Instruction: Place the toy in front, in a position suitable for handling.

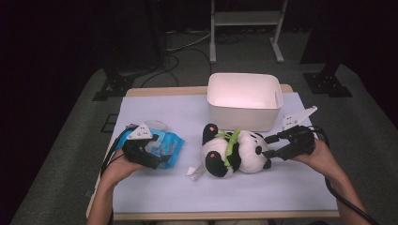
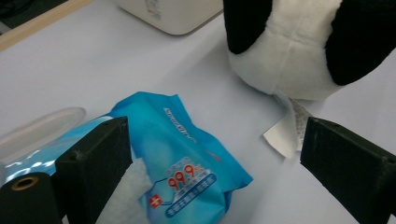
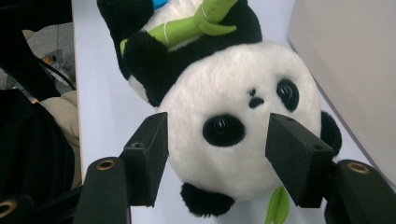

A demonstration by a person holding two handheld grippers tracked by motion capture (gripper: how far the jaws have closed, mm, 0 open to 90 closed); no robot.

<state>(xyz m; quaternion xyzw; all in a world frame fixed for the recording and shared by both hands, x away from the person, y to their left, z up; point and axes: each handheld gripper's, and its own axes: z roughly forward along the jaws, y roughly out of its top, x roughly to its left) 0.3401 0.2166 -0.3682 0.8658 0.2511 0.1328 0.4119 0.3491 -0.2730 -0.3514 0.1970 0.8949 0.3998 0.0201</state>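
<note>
A black-and-white panda plush [image 1: 234, 152] holding a green bamboo stalk lies on its back mid-table, head toward the right. My right gripper [image 1: 268, 146] is at its head. In the right gripper view the jaws stand open [image 3: 217, 135] on either side of the panda's face [image 3: 243, 102], not pressing on it. A blue pack of wet wipes [image 1: 166, 145] lies at the left. My left gripper [image 1: 162, 161] hovers over it, open. In the left gripper view [image 2: 215, 140] the pack [image 2: 187, 154] sits by the left jaw and the panda's body [image 2: 289, 51] is beyond.
A white plastic bin [image 1: 244, 110] stands behind the panda, its inside bare. A clear plastic lid [image 1: 157, 125] lies behind the wipes. The panda's paper tag [image 1: 193, 171] sticks out toward the front. A white sheet covers the table [image 1: 281, 187].
</note>
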